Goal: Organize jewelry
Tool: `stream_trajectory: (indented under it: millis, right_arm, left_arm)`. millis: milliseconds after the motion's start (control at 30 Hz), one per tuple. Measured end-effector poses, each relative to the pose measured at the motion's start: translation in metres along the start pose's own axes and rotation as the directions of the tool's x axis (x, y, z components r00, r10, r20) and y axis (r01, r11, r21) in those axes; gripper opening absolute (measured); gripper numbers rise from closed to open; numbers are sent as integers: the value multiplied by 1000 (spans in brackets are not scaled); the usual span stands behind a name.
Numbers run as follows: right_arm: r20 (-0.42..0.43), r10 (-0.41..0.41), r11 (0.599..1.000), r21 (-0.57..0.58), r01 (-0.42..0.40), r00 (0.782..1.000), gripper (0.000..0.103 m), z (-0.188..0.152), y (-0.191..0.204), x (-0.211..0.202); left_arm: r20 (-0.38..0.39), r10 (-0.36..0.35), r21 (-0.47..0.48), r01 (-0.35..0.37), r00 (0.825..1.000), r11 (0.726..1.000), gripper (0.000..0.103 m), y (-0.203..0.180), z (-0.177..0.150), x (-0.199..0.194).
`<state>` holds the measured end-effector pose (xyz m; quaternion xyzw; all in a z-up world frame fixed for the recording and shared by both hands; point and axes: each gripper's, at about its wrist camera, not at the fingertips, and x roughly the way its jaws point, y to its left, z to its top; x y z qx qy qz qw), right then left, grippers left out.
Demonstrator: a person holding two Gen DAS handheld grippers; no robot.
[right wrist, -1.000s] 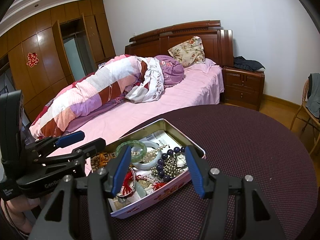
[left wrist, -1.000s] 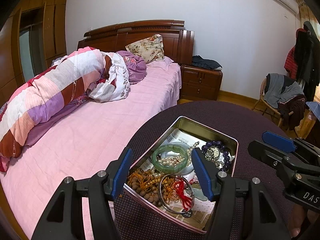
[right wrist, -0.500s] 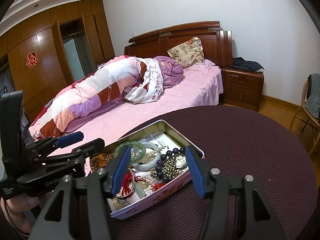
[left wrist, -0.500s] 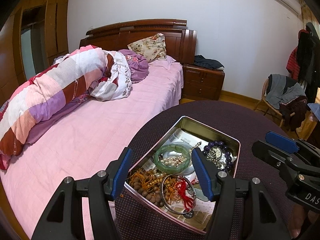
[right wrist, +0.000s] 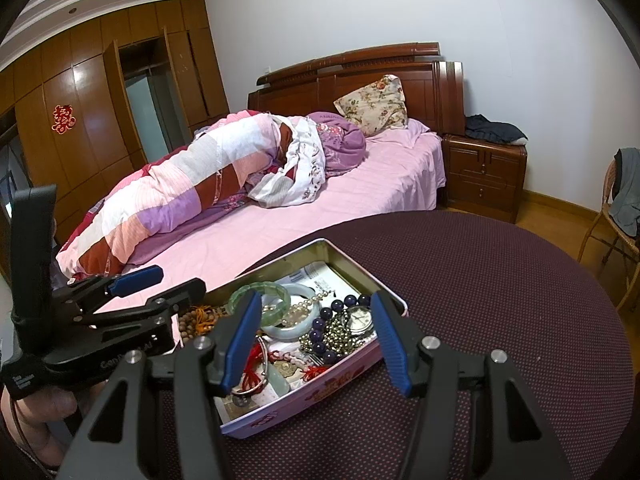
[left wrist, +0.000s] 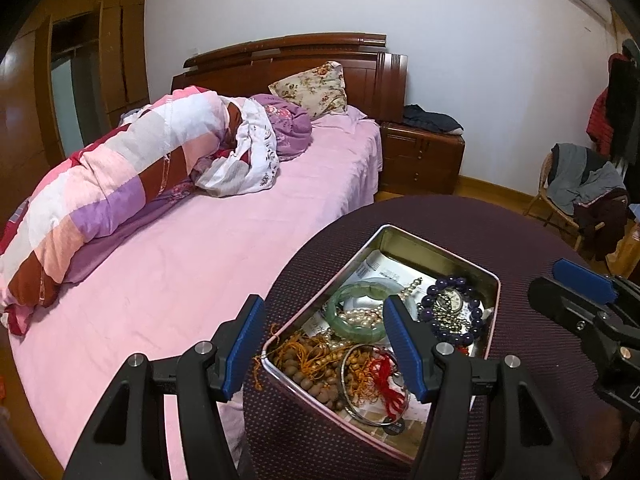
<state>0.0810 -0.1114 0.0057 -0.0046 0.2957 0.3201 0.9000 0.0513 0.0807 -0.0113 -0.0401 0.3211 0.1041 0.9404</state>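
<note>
An open metal tin (left wrist: 430, 248) (right wrist: 320, 396) full of jewelry sits on a round maroon table (left wrist: 500, 224) (right wrist: 480, 280). Inside lie a green jade bangle (left wrist: 352, 330) (right wrist: 260, 294), a purple bead bracelet (left wrist: 474, 312) (right wrist: 324, 314) around a small watch, pearls, brown wooden beads (left wrist: 308, 376) with orange cord, and a silver bangle with red thread (left wrist: 380, 376). My left gripper (left wrist: 324, 344) (right wrist: 158, 284) is open above the tin's near-left end. My right gripper (right wrist: 314, 338) (left wrist: 560, 280) is open above the tin's near side. Both are empty.
A bed (left wrist: 200, 260) with pink sheet and rolled quilt stands left of the table, touching its edge. A wooden nightstand (right wrist: 484, 176) and a chair with clothes (left wrist: 580, 192) stand behind. Wardrobes (right wrist: 100, 100) line the left wall.
The left wrist view has shifted slightly; the tin sits a little farther right and lower in it. Both grippers stay open and empty.
</note>
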Motion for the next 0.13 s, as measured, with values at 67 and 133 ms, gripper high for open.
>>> stream_trajectory:
  millis: [67, 133]
  right_arm:
    - [1, -2, 1000, 2, 2, 1000, 64, 1, -2, 0]
    - [2, -5, 1000, 2, 5, 1000, 64, 0, -2, 0]
  left_arm:
    - [0, -8, -3, 8, 1000, 1000, 62, 0, 0, 0]
    - [5, -5, -3, 5, 1000, 1000, 62, -1, 0, -1]
